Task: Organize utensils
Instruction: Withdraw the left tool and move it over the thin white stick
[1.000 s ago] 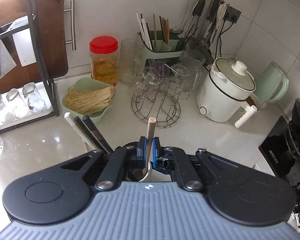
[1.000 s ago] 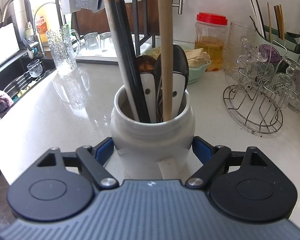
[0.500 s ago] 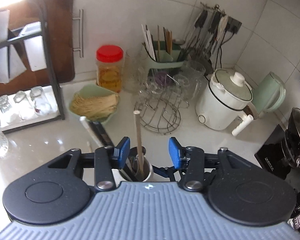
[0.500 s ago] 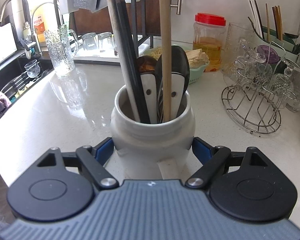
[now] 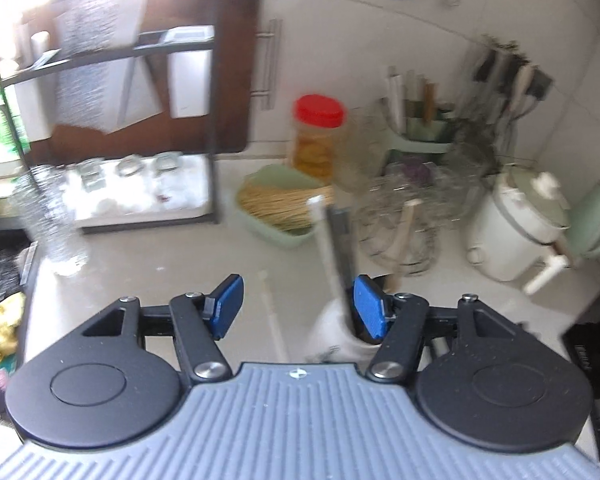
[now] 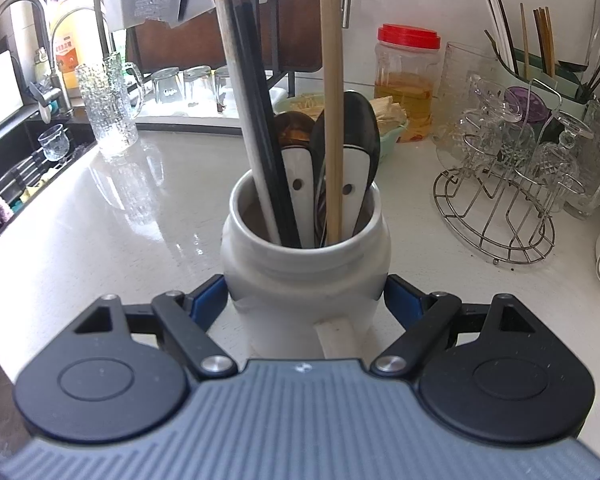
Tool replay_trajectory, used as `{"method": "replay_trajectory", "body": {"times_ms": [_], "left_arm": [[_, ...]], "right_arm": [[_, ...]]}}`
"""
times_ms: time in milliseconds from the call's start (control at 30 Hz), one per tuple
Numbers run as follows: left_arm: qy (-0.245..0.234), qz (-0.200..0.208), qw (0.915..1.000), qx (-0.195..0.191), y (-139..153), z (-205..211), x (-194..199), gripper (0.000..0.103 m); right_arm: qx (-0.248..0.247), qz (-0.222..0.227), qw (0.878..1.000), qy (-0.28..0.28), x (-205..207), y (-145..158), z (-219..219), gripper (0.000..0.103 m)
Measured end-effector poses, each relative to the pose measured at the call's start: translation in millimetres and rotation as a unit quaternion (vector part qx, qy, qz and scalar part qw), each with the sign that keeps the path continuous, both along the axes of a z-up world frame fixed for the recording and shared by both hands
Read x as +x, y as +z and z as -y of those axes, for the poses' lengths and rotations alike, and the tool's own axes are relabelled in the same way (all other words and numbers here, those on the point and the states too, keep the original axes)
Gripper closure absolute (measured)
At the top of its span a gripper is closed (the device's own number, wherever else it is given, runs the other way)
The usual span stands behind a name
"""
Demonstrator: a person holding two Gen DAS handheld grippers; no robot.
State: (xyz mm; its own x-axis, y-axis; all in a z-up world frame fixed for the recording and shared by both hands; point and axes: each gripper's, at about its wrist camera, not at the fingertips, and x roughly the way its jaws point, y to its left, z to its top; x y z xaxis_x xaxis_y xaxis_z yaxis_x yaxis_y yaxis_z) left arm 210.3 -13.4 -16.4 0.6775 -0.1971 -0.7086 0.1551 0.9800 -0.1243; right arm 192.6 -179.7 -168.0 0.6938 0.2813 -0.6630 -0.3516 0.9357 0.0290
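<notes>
R gripper: fingers clenched on the white crock, one blue pad on each flank, handle stub toward the cam. Crock sits on the desk and holds the utensils: a pale wooden stick upright in the middle, dark chopsticks and a light-handled one leaning left of it, two white-handled spoons bowl-up behind.

L gripper: fingers released, nothing between the pads, jaws opening. View is smeared w/ motion blur, so the details are approx. The crock shows just under the right pad, w/ its handles poking up past it, the wooden stick on the far side. A thin pale rod-like thing shows left of the crock, probably a reflection or another utensil on the desk; can't say which.

Beyond the crock: green basket of noodles, red-lid jar, wire glass rack to its right, green chopstick caddy further right at the wall, sink far left.

Step, as I read it: wooden stick is dropped in the crock, L hand clear of it, R hand steadying. Next move prob. calls for L to find another loose utensil, line its pads along the handle, grip, and bring it over the crock mouth w/o knocking the tall handles; R should keep its hold till then.
</notes>
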Motion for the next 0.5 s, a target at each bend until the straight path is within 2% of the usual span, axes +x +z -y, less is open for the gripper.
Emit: {"method": "replay_trajectory", "body": {"times_ms": [267,333,500], "left_arm": [[0.053,-0.029,0.9979,0.022,-39,-28,0,0.036],[0.055,-0.05,0.9971,0.014,-51,-36,3,0.036],[0.081,-0.075,0.9936,0.027,-78,-48,6,0.036]], "right_arm": [[-0.003,-0.006,1.0,0.008,2,1,0,0.016],[-0.007,-0.005,1.0,0.014,3,1,1,0.016],[-0.011,-0.009,1.0,0.025,3,2,2,0.016]]}}
